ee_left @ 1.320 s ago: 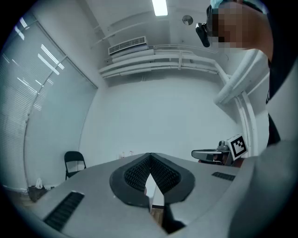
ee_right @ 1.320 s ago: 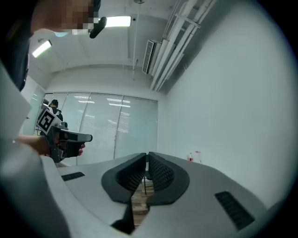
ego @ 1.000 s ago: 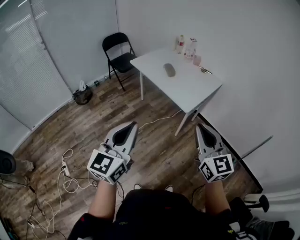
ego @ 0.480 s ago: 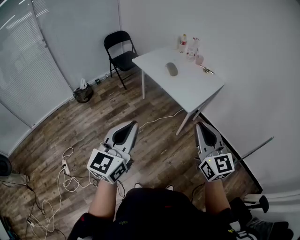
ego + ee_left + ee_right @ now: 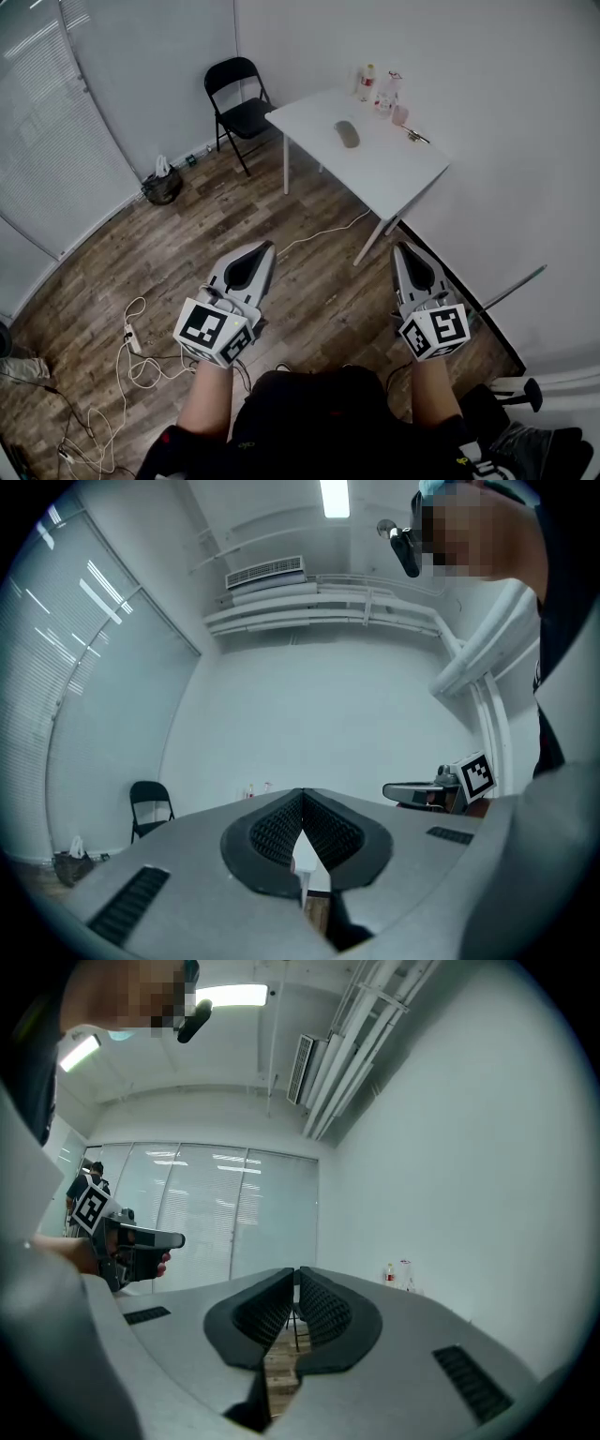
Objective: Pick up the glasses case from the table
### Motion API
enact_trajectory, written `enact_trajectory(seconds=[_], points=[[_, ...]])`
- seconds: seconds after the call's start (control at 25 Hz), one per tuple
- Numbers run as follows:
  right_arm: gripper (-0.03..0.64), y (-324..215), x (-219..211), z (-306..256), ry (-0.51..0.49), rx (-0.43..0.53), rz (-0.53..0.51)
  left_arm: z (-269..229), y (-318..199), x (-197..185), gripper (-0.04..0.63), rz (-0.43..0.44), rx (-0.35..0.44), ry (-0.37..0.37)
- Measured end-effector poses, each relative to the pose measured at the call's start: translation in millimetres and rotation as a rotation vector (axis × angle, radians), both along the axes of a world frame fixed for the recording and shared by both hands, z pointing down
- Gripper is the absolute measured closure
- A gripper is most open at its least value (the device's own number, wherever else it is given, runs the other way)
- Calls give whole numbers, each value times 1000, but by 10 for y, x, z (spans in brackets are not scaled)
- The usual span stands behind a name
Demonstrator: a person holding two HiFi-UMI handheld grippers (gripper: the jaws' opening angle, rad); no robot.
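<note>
Head view: the left gripper (image 5: 265,247) at 7 o'clock and the right gripper (image 5: 401,249) at 5 are held level, side by side. They point toward the table (image 5: 394,173), where the case (image 5: 348,134) lies near 12, well apart from both. Left gripper view: jaws pressed together, nothing between them. Right gripper view: jaws likewise together and empty.

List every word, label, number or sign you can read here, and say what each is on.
No text can be read.
Left marker cube and right marker cube: black-and-white square patterns only, no letters or digits.
Bottles on the table: labels too small to read.
</note>
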State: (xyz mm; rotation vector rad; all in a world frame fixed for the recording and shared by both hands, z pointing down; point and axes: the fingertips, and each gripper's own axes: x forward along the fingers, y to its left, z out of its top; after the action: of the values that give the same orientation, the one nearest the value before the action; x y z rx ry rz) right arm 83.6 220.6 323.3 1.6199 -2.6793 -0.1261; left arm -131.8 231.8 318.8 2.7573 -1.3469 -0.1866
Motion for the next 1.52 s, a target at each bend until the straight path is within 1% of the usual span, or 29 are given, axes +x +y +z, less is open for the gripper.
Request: enact_trajectory(seconds=[0.24,0.44,0.68,0.84,0.96,1.2,1.4,1.52], points=[[583,28,-196,157,25,-35,17,160,-42,-181,575,27,-21,1],[582,-156,-213,187,24,-39,13,186,-219,-198,575,36,-23,1],[583,-614,-185,234,9,-49,-13,204,-556,-154,575,14,-30,-23],[583,-1077,-162,265,-14,-57,-41,207,-961,-115,575,-10,-34,-49],[581,-1410,-51,280,-28,-67,-64,179,-1278,11,575,-34,-38,-58],[583,-2081,314,257,-37,-71,-94,91,-1883,354,575,-78,-34,-61],[582,-2550,752,322,-58,-95,-117,58,-2352,826,575,-89,-41,-68],[581,-2746,920,427,-66,-115,-152,85,-2589,1080,575,-102,-51,-80]])
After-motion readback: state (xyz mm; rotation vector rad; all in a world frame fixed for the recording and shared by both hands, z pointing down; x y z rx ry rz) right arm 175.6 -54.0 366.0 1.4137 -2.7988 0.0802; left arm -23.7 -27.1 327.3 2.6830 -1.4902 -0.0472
